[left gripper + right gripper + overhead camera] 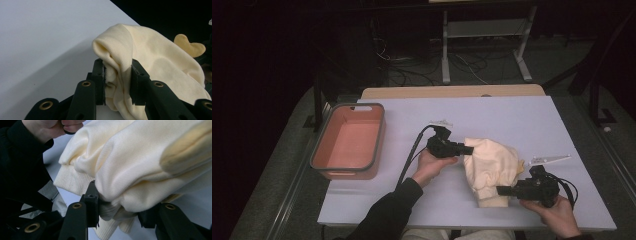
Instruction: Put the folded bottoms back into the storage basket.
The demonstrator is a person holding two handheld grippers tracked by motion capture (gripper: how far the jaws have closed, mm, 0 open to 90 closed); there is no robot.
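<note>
We are working a cream garment that is lying bunched right of centre in the high view, on the pale table. Our left gripper is reaching in from the left of the bundle, and in the left gripper view its jaws are pinching a thick fold of the fabric between them, closed down onto the cloth. Our right gripper is coming in at the bundle's lower edge; in the right gripper view a bulky roll of the cloth is sitting between its jaws, gripped near the ribbed hem. An orange bin is standing well apart at the left of the high view.

We judge we are mid-fold or mid-gather, both grips set. The next move is probably calling for lifting or pulling both ends together, keeping the thick folds from slipping out.
</note>
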